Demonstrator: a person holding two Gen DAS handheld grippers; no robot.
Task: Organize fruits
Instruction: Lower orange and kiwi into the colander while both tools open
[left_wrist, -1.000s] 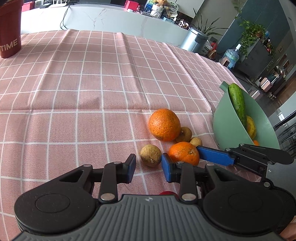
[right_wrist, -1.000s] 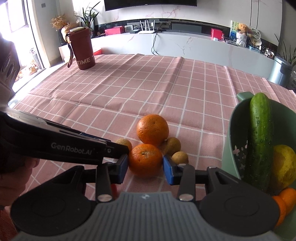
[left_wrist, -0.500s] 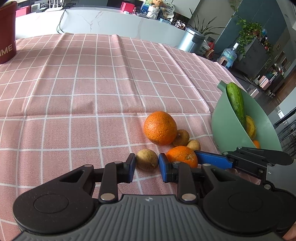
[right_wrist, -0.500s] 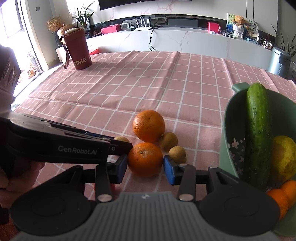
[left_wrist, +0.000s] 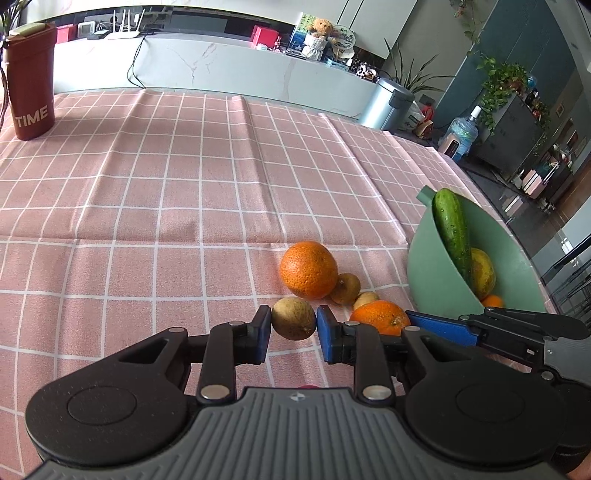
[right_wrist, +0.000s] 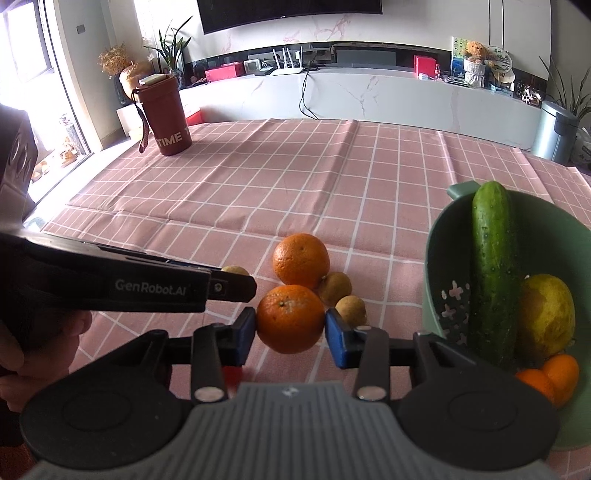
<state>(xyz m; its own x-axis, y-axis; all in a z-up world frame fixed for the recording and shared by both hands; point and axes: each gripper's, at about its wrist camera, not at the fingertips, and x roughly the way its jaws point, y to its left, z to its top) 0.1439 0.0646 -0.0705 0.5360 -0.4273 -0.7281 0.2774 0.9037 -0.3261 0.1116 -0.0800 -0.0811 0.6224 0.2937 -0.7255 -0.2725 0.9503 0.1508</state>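
One cucumber (right_wrist: 493, 273) upright, tip uppermost, in bowl (right_wrist: 439, 295)

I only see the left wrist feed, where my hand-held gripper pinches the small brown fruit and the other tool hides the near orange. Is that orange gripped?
Observer: Yes, the right hand-held gripper has both blue pads against the near orange's sides.
Operator: How many oranges are in the green bowl? I see a sliver.
Observer: Two small oranges lie at its bottom, below the yellow fruit.
Operator: Is the bowl's wall solid?
Observer: No, flower-shaped holes pierce it left of the cucumber.
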